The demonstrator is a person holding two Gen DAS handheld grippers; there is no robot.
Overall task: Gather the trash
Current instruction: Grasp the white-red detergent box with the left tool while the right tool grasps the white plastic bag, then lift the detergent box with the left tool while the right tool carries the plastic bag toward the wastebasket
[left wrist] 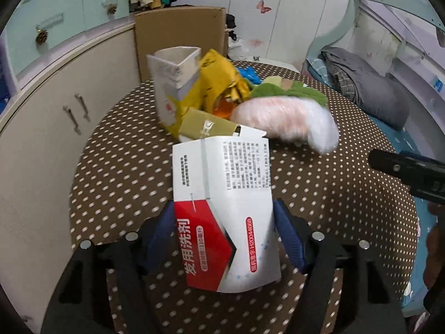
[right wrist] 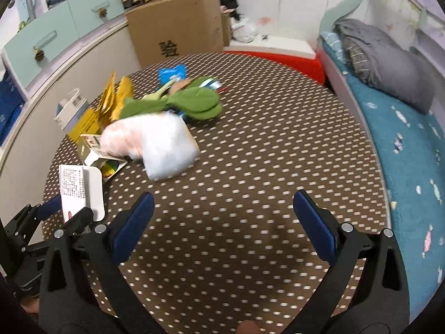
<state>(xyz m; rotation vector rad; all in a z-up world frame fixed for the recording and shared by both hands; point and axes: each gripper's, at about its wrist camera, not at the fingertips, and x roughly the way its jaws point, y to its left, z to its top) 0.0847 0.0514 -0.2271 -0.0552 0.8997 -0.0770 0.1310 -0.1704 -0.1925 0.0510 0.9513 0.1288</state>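
The left gripper (left wrist: pixel 224 239) is clamping a flattened white-and-red carton (left wrist: pixel 222 208) between its blue pads, holding it up over the near left part of the round dotted table (left wrist: pixel 347 222). The carton is standing tall out of the jaws, gripped only at its lower half, with its open top flap leaning toward the trash pile.

The grip is the weak spot, in my judgement: the card is thin and already creased, so a quick swing could be bending it or letting it slide out sideways. Its top edge is also sitting near a small gold box (left wrist: pixel 207 125), and tilting forward could be knocking that box or the pile behind it.

The right gripper (right wrist: pixel 224 220) is hanging wide open over bare tablecloth at the near edge, holding nothing. Its black body is showing at the right rim of the left view, so the two tools are working close enough that a careless crossing could bump them together.

Further back toward the left edge, an open triangular carton (left wrist: pixel 175 83) is standing upright; its inside is looking empty as far as can be seen. A yellow wrapper (left wrist: pixel 219 83) is leaning against it, with a pale plastic bag (right wrist: pixel 155 144), a green leafy piece (right wrist: pixel 192 103) and a blue packet (right wrist: pixel 172 73) lying beside. A large brown cardboard box (right wrist: pixel 178 36) is standing beyond the far edge; what is inside cannot be told, and no bin is in view.
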